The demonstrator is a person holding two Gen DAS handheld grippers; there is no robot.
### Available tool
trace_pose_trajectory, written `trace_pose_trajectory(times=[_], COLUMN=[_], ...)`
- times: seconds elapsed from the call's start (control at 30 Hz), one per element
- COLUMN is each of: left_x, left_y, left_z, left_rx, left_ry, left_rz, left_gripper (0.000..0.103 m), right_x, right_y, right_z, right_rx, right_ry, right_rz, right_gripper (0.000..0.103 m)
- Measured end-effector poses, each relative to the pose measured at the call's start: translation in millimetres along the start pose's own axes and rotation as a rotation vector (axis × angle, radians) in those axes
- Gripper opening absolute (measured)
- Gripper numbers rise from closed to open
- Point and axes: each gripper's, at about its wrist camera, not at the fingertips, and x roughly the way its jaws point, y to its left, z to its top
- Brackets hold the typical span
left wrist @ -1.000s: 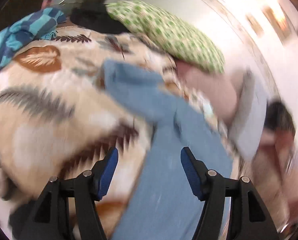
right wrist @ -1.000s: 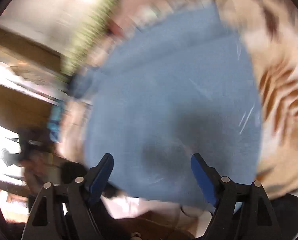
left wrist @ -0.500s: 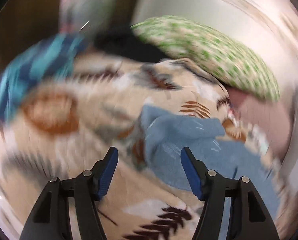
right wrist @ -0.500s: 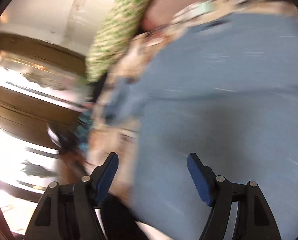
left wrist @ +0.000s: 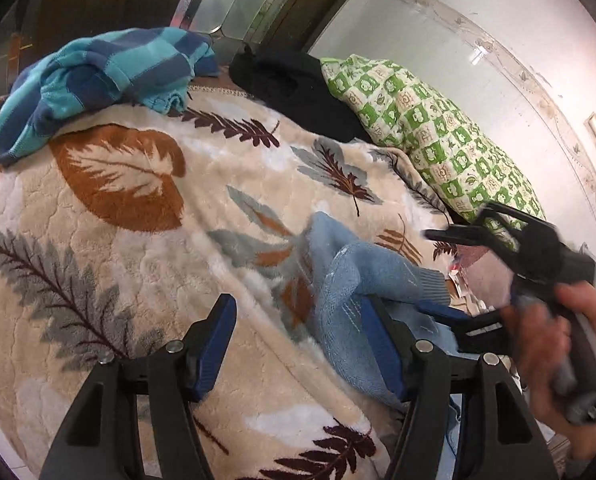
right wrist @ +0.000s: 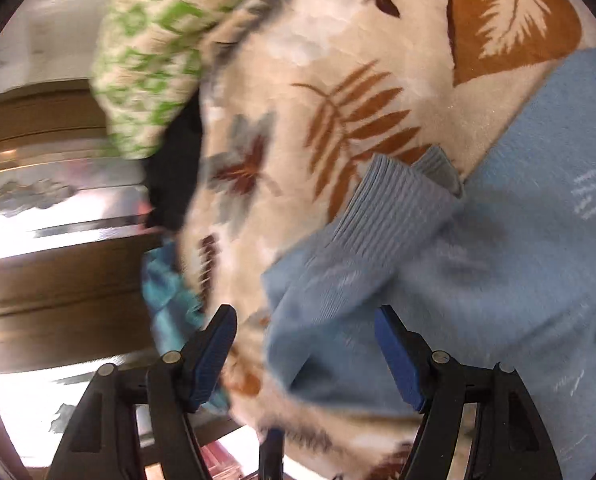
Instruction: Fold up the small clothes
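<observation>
Striped garment [left wrist: 98,80]: teal and navy, crumpled at the far left edge of the blanket.
Blanket [left wrist: 118,248]: cream, leaf print, covers the work surface.
Left gripper [left wrist: 298,352]: jaws spread, nothing between the pads; right finger just beside the blue fabric, contact not clear.
Light blue sweater [left wrist: 361,280]: bunched sleeve with ribbed cuff lies on the blanket ahead of the left gripper; body runs off to the lower right.
Black cloth [left wrist: 294,88]: behind, against the green checked pillow [left wrist: 437,140].
Right gripper [right wrist: 303,354]: jaws apart after narrowing slightly; sleeve fabric lies between the fingers, not pinched. Blurred.
Hand [left wrist: 545,352]: grips the right gripper's handle, far right.
</observation>
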Motion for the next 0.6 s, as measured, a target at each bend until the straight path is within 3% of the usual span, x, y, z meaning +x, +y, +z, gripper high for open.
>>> trace_pose_trajectory(times=[0.17,0.2,0.23,0.3,0.4,0.6], left_x=[1,1,0,0,-1,3], left_y=[11,12,14,17,17,8], left_z=[6,7,7,8,7,1], left_rx=[-0.049,-0.053,-0.062,-0.077,-0.081,-0.035], left_ry=[0.014,0.012,0.01,0.012,0.008,0.013], left_rz=[-0.014,-0.012,-0.008,-0.006,0.004,0.038], left_gripper=[0.066,0.066,0.066,0.066,0.066,0.066], right_x=[33,39,39,31,6,-18], right_y=[5,4,2,0,-9,-23], right_z=[17,21,20,13,-7,-14], right_rx=[0.03,0.029,0.019,-0.05,-0.152,-0.163], right_ry=[-0.004,-0.004,-0.017,-0.04,-0.11,-0.185], right_rz=[-0.218,-0.23,-0.232,-0.267,-0.286,-0.204], right_gripper=[0.074,0.06,0.037,0.025,0.022,0.019])
